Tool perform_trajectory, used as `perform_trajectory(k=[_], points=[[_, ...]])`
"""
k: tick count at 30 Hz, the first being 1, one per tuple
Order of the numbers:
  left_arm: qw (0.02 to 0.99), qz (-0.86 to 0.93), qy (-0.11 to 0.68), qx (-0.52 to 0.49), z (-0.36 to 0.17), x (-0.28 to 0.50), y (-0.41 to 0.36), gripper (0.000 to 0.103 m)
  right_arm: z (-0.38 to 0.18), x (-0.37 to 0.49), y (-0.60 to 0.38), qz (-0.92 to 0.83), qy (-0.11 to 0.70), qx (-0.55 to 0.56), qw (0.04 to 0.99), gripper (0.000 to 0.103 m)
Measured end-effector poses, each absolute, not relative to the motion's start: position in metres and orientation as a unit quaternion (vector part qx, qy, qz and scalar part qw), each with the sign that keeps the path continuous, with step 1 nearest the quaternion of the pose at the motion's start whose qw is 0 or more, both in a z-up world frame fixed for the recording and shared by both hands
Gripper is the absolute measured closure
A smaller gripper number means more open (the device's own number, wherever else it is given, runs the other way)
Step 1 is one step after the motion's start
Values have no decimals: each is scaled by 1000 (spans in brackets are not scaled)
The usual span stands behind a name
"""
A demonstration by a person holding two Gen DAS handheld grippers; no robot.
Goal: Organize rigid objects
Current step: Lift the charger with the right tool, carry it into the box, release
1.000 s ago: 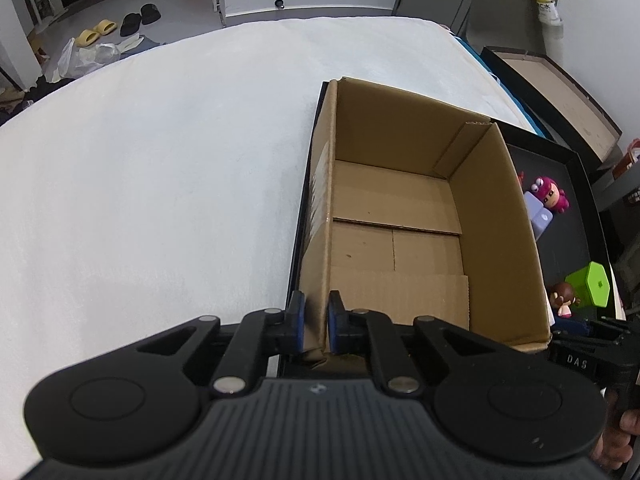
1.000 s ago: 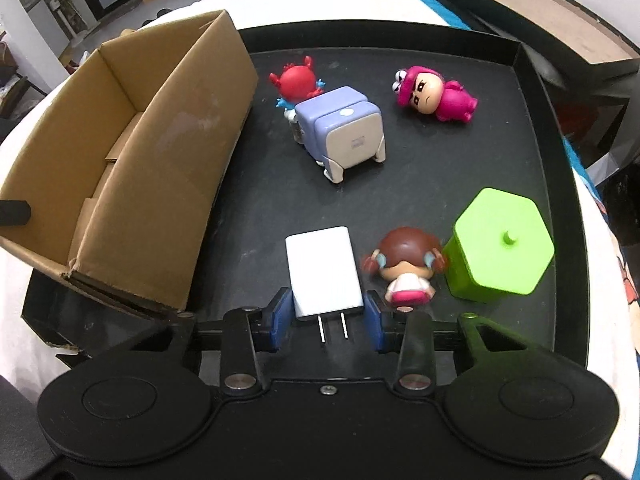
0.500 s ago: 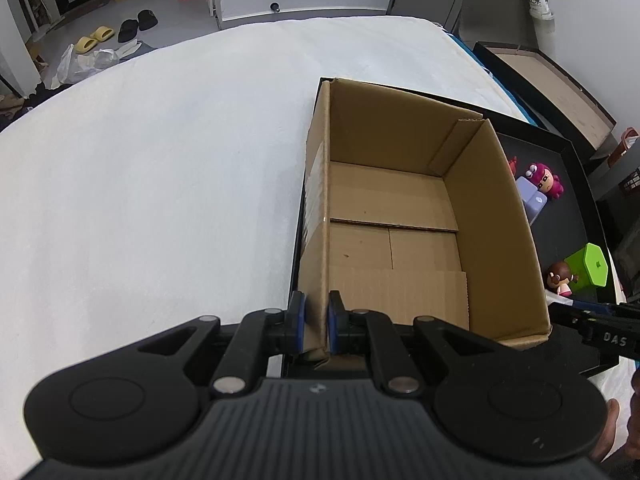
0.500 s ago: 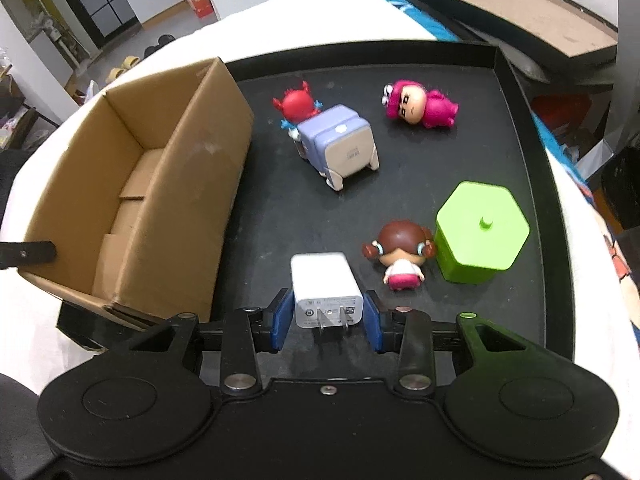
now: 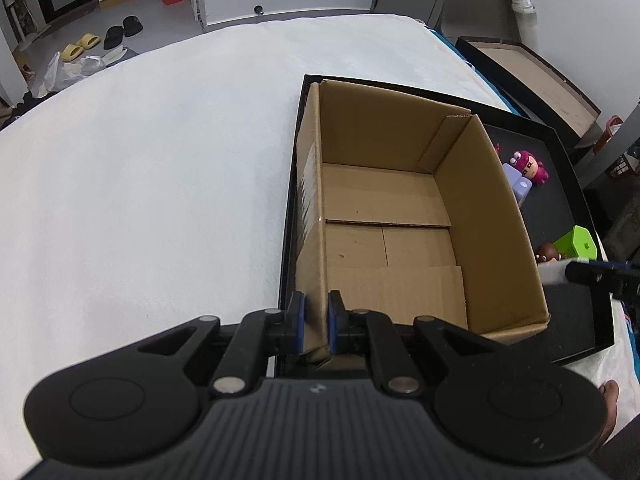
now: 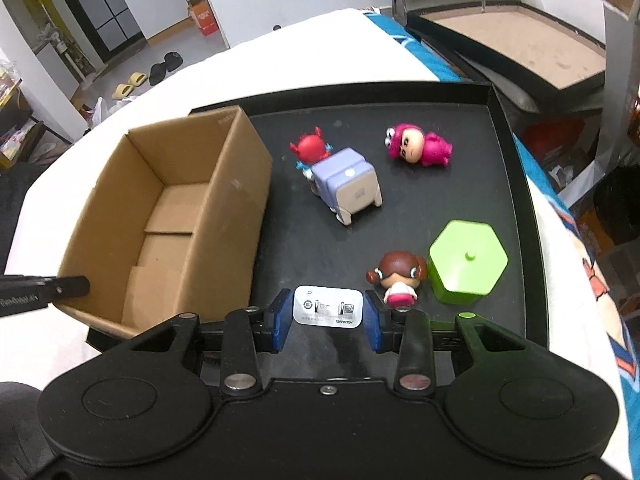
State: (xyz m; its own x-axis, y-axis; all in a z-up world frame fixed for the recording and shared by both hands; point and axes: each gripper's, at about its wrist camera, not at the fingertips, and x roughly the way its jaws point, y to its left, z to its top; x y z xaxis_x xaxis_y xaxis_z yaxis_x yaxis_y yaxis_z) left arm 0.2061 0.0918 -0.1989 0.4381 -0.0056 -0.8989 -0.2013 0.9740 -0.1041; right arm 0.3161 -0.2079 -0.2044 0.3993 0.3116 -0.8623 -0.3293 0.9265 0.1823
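My left gripper is shut on the near left wall of an open, empty cardboard box that stands at the left of a black tray. My right gripper is shut on a white charger and holds it above the tray, to the right of the box. The charger's end and the right gripper's fingers show past the box's right wall in the left wrist view.
On the tray lie a red figure, a lilac block, a pink figure, a brown-haired figure and a green hexagonal box. The tray rests on a white bed. Another tray lies at the far right.
My right gripper has closed on the white charger and lifted it off the tray, tilting it up. My left gripper keeps its hold on the box wall.
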Motion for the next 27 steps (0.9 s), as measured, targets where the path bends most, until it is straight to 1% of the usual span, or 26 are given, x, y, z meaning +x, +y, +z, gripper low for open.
perform_trajectory(k=[12, 18, 27], points=[[842, 59, 521, -124, -203, 204, 101, 93, -164, 330, -186, 201, 486, -15, 850, 66], [847, 46, 517, -119, -203, 203, 101, 92, -146, 340, -171, 208, 474, -4, 856, 66], [846, 35, 516, -128, -205, 200, 108, 92, -138, 349, -140, 224, 470, -6, 854, 66]])
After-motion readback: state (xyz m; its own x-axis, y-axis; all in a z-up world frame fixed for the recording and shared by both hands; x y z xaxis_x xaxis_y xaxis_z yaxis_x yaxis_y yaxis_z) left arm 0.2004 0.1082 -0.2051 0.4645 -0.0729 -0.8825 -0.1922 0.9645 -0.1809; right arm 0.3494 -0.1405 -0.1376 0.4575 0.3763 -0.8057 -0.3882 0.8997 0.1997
